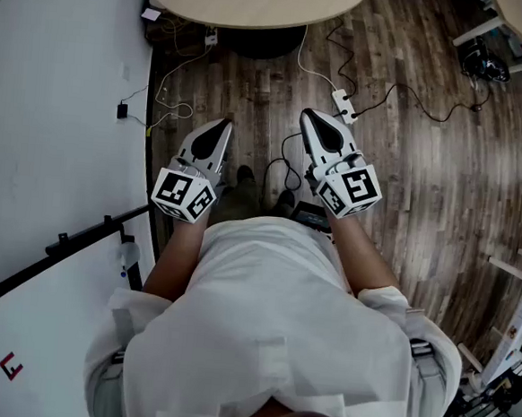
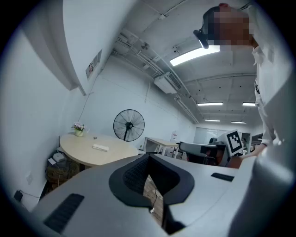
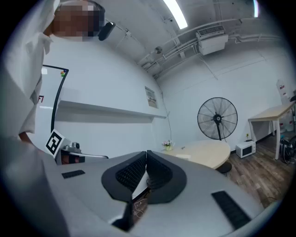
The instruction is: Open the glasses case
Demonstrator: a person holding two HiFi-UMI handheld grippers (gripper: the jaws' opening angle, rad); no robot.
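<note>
Left gripper [image 1: 224,124] and right gripper [image 1: 307,115] hover above wood floor [image 1: 424,189], jaws closed and empty. Cables [image 1: 402,88] and a power strip [image 1: 343,102] lie before the round worktop [image 1: 259,1].

Left hand-held gripper [image 1: 222,126], jaws together, empty; right hand-held gripper [image 1: 310,117] likewise

I wear a white short-sleeved shirt [image 1: 261,320]. My left gripper [image 1: 222,126] and right gripper [image 1: 309,119] are pale grey, black-padded, with a black-and-white marker cube [image 1: 183,194] behind each.
</note>
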